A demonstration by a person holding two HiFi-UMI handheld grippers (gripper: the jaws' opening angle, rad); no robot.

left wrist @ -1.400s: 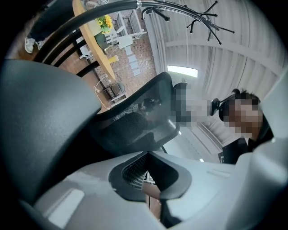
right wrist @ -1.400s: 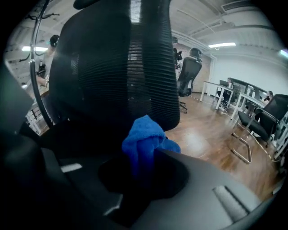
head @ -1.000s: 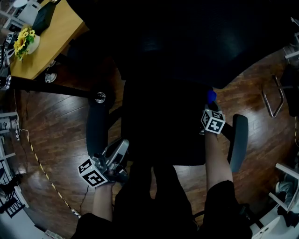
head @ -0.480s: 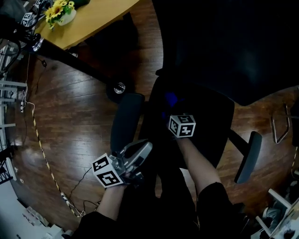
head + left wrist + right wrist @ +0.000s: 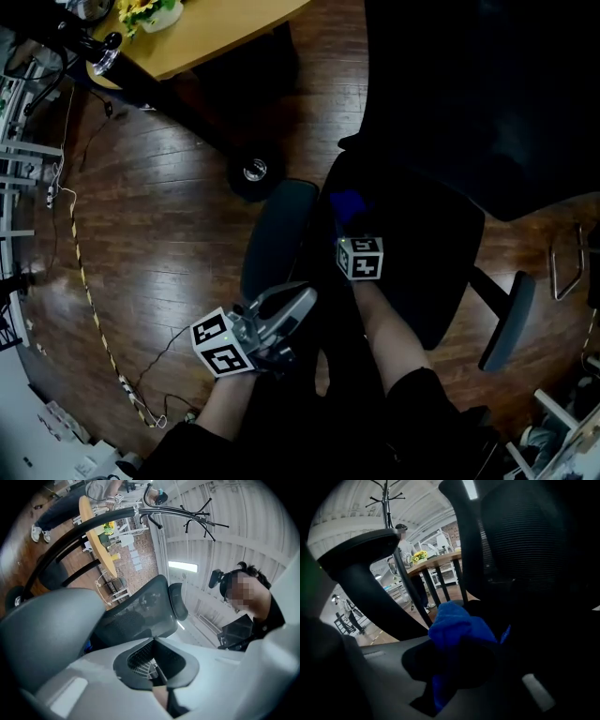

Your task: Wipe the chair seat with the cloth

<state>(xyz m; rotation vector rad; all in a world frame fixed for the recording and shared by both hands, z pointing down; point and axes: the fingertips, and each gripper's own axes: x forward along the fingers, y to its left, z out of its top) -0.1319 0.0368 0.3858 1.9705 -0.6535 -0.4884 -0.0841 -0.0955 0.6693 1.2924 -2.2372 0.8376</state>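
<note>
The black office chair seat (image 5: 422,253) fills the middle of the head view, between a grey left armrest (image 5: 277,234) and a right armrest (image 5: 506,319). My right gripper (image 5: 356,232) is over the seat's left part, shut on a bunched blue cloth (image 5: 348,202) that pokes out ahead of it. In the right gripper view the cloth (image 5: 457,627) is pinched between the dark jaws, with the mesh chair back (image 5: 525,541) behind. My left gripper (image 5: 298,305) hangs off the seat's front left corner, below the left armrest, jaws together and holding nothing. Its own view shows the armrest (image 5: 47,630) and chair back (image 5: 140,611).
A wooden table (image 5: 216,33) with yellow flowers (image 5: 155,9) stands at the upper left. A chair caster (image 5: 253,171) and a cable (image 5: 89,300) lie on the wood floor. A metal chair frame (image 5: 562,262) is at the right. A coat rack (image 5: 187,513) rises behind.
My right gripper has carried the blue cloth from the seat's right side across to its left side, near the left armrest. The head view has swung over. The left gripper has stayed low.
</note>
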